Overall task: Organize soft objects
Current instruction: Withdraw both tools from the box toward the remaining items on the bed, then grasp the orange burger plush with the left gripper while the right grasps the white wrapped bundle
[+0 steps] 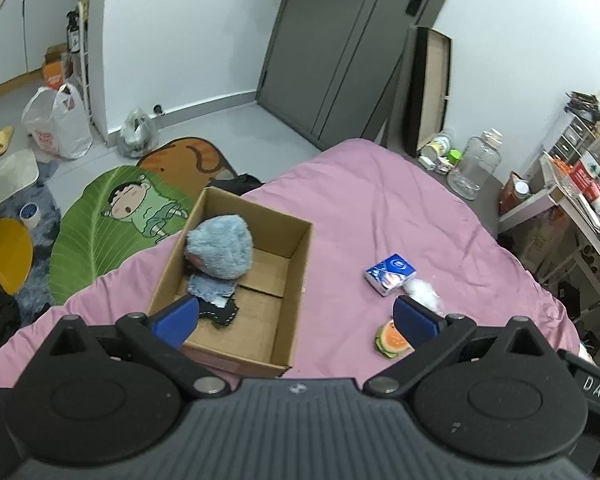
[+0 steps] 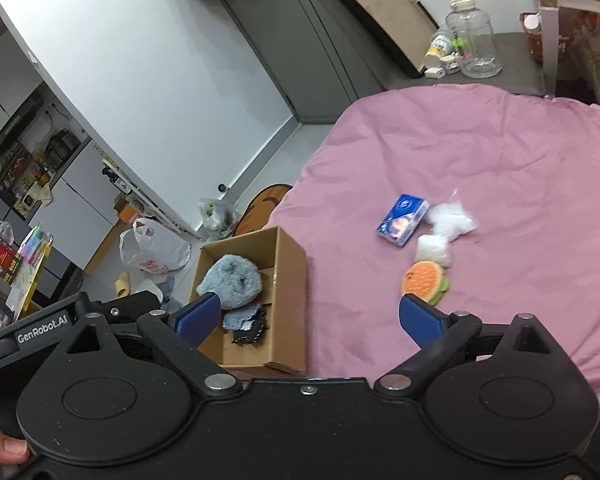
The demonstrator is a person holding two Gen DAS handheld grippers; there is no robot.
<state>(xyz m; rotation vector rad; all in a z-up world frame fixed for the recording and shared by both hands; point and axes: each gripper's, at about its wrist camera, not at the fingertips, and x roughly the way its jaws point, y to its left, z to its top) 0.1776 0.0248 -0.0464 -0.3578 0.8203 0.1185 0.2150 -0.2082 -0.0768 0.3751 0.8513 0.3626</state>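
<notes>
I hold my left hand-held gripper (image 1: 296,318) and my right hand-held gripper (image 2: 310,316) above the pink bed (image 1: 380,208), both spread wide with nothing between the blue pads. The cardboard box (image 1: 296,280) sits on the bed with a fluffy blue toy (image 1: 220,248) inside. Right of the box lie a tissue pack (image 1: 390,274), white stuffing (image 2: 450,220) and a burger toy (image 2: 424,282).

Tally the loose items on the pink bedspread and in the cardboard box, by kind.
In the cardboard box:
Blue plush toy: 1
Denim patch: 1
Black fabric piece: 1
On the bedspread:
Tissue pack: 1
White stuffing clumps: 2
Burger-shaped toy: 1
Total: 7
</notes>
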